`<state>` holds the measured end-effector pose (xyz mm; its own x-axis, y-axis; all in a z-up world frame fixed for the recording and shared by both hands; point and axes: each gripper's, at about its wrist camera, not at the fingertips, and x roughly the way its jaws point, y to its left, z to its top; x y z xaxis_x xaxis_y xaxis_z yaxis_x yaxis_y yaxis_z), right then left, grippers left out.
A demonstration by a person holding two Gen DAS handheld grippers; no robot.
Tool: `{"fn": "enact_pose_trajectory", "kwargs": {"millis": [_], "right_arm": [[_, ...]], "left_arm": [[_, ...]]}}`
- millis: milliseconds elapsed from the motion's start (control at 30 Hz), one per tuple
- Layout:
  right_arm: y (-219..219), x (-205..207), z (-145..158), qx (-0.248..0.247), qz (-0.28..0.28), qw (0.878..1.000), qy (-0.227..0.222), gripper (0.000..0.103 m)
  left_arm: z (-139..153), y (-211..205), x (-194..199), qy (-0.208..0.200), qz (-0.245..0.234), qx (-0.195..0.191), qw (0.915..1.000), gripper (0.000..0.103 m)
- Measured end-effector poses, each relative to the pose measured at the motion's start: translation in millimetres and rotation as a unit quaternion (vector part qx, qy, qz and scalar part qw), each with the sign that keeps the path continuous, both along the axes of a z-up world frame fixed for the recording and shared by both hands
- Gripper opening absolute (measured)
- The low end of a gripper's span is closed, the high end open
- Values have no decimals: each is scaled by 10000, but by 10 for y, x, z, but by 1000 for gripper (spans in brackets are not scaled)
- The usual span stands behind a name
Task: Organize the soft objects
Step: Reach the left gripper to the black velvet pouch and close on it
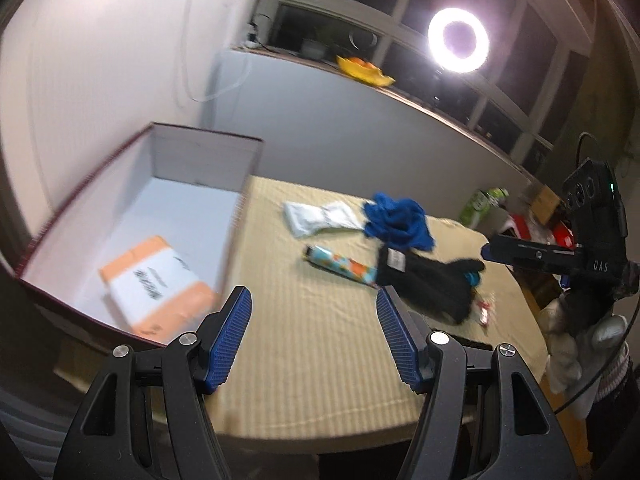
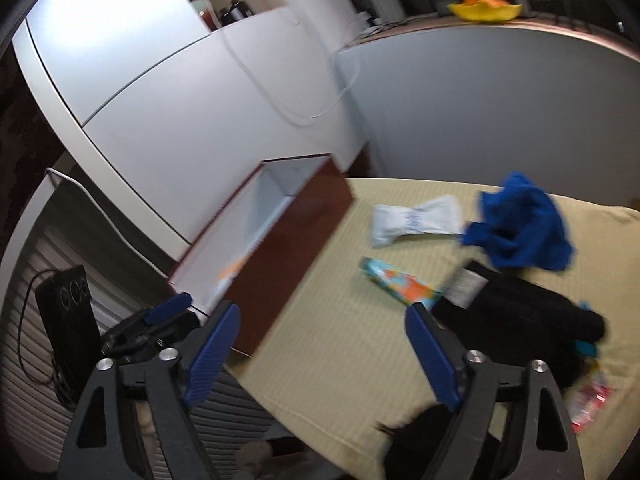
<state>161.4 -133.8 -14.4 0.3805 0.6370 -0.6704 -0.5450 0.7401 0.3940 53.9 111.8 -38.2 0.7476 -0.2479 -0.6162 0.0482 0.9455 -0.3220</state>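
Our left gripper (image 1: 314, 300) and right gripper (image 2: 322, 320) gape wide, holding nothing. Ahead on the beige cloth (image 1: 320, 360) lie black gloves (image 1: 432, 280), a blue cloth (image 1: 400, 220), a white packet (image 1: 316, 216); an orange parcel (image 1: 156, 284) sits inside the box (image 1: 200, 142).

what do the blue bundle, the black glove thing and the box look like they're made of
Blue bundle: soft matte fabric, perhaps fleece or knit; it lies crumpled in folds. Black glove: dark matte knit, probably wool or acrylic, with a sewn-in label. Box: looks like stiff cardboard, dark red outside, smooth white inside, straight thin walls.
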Motion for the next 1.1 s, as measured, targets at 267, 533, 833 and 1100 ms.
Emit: {"fn": "enact_pose_trajectory", "kwargs": {"millis": [267,533,833,1100], "right_arm": [[-849,-265,-204,-274,-558,9980,81,86],[-1455,-483,-758,-218,-1081,9910,757,86],[-1707,-601,-1165,147,-1473,9795,1364,86],[-1547,-621,-1243,-64,-1297,9822,1356,86]], "left_arm": [[-212,-562,53,324,-738,-66,9967,64],[-479,-1051,96,703,-1378,-65,9879,65],[-736,-1344,197,1110,-1882,71,9758,65],[-879,-1413,223,1330,-2042,95,9698,65]]}}
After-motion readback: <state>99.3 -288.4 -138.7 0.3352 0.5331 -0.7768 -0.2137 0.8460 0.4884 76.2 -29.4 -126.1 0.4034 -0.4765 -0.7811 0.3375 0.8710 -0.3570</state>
